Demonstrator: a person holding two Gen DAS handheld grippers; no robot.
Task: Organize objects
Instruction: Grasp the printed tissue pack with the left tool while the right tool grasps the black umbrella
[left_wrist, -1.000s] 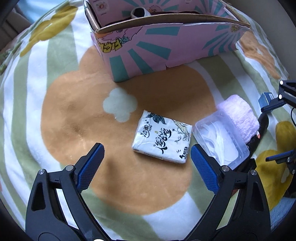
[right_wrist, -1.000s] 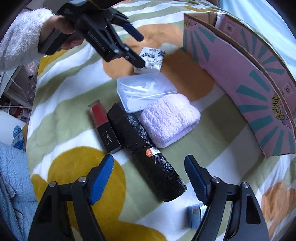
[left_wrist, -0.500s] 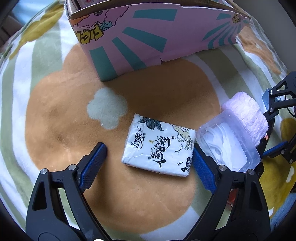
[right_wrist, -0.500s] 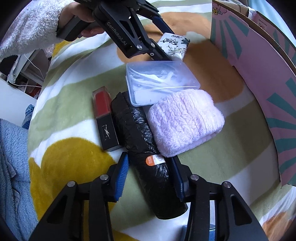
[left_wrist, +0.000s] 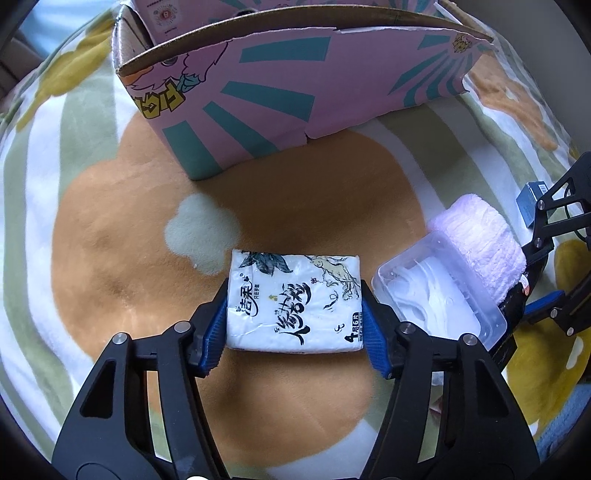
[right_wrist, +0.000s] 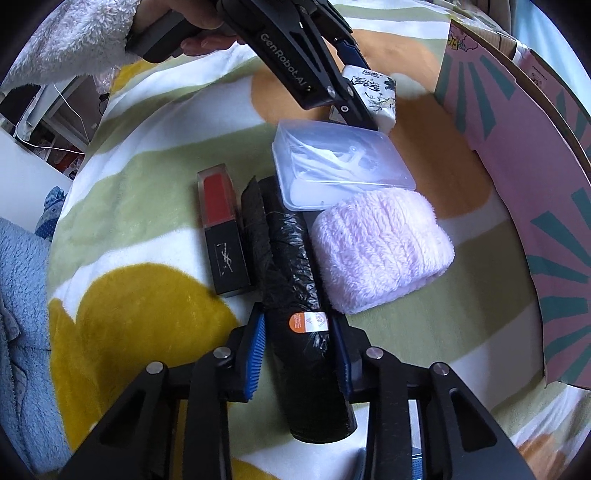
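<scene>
Looking from the left wrist, the left gripper (left_wrist: 293, 325) has its jaws pinching the pack of tissues (left_wrist: 293, 299) by its two short ends. Holding it there lets the blue pads sit flat on the soft pack. The pack lies flat on the orange patch of the blanket (left_wrist: 110, 258), with its long side running left to right between the pads. The pink cardboard box (left_wrist: 295, 92) stands open just beyond it, so I think the pack is meant to go in there. A clear plastic box (left_wrist: 439, 299) and a rolled pink towel (left_wrist: 480, 243) lie just beside the pack, toward the blanket's right edge.

Looking from the right wrist, the right gripper (right_wrist: 299, 354) has its jaws pinching the black roll of bags (right_wrist: 295, 295) on its two sides, near the end with the orange sticker. The roll lies on the blanket, and its long side points straight away from the gripper. Gripping across the thin way makes it fit. A red lipstick (right_wrist: 221, 229) lies just beside the roll on one side, and the towel touches it on the other.
</scene>
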